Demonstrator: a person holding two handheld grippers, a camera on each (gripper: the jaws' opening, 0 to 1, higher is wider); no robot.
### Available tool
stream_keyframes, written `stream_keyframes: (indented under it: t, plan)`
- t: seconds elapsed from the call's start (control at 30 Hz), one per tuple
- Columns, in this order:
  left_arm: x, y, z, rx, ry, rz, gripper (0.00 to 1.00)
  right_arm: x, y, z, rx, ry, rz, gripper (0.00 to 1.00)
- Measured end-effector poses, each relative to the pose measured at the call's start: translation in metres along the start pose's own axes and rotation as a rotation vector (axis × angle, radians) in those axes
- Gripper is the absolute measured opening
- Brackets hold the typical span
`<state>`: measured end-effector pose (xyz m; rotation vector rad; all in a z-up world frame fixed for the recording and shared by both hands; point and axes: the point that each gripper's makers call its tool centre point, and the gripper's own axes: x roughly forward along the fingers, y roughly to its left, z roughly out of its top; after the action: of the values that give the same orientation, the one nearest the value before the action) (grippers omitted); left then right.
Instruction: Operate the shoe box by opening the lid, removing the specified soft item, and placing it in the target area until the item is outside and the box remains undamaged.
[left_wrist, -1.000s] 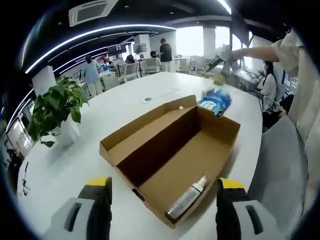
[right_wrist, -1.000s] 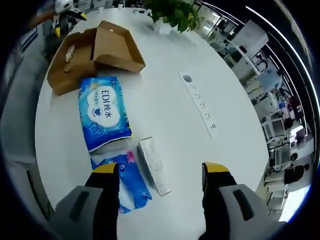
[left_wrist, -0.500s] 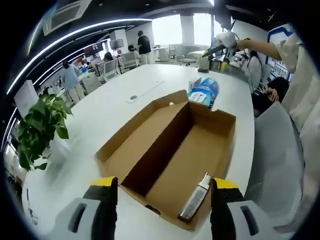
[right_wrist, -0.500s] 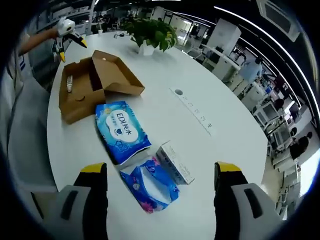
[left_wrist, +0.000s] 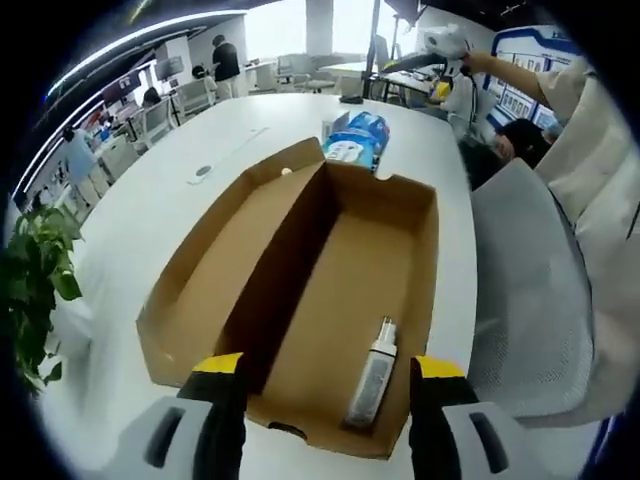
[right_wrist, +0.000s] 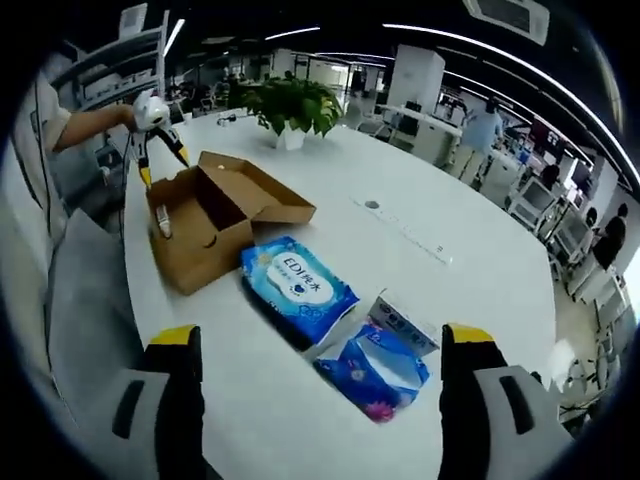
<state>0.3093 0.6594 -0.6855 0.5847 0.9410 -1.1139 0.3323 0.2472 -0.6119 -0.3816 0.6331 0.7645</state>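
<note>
Shoe box (left_wrist: 330, 290) sits open on the white table (left_wrist: 180, 190), close to the table's long edge by the grey chair (left_wrist: 530, 290); lid folded back flat twd the table's middle. Box is brown cardboard, no damage seen. Inside, a slim spray bottle (left_wrist: 372, 378) lies on its side on the box floor, near the end wall closest to the left gripper (left_wrist: 325, 400). Left gripper's fingers (left_wrist: 222, 400) spread wide apart w/ nothing between them, hovering just over the box's near end.

In right gripper view the box (right_wrist: 215, 215) is farther off, near the same table edge, and the left gripper (right_wrist: 150, 125) appears above it, held by a person's hand. Right gripper (right_wrist: 325, 400) hangs over the table, fingers (right_wrist: 180, 385) wide open, holding nothing.

Soft items are outside the box: a big blue wet-wipes pack (right_wrist: 298, 285) lies flat just beside the box's end, on the side away from the bottle. Next to it, a smaller blue tissue pack (right_wrist: 375, 365) w/ flower print, touching or nearly touching a small white carton (right_wrist: 405, 320). All three grouped near the table's chair-side edge.

Potted plant (right_wrist: 285, 105) stands on the table past the box, twd the far end. A power strip panel (right_wrist: 405, 230) runs along the table's middle. People and desks in the bkgd.
</note>
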Motion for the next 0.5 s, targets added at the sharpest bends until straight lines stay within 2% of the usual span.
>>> stream_keyframes:
  t: [0.17, 0.27, 0.47, 0.5]
  plan:
    - [0.014, -0.007, -0.007, 0.044, 0.077, -0.072, 0.66, -0.006, 0.017, 0.005, 0.034, -0.046, 0.006, 0.96]
    - [0.02, -0.007, -0.011, 0.061, 0.114, -0.095, 0.65, -0.009, 0.028, 0.006, 0.043, -0.063, 0.006, 0.96]
    - [0.03, -0.009, -0.012, 0.097, 0.149, -0.152, 0.65, -0.013, 0.043, 0.007, 0.045, -0.068, 0.007, 0.95]
    - [0.034, -0.007, -0.017, 0.104, 0.162, -0.164, 0.64, -0.014, 0.045, 0.007, 0.04, -0.067, 0.006, 0.94]
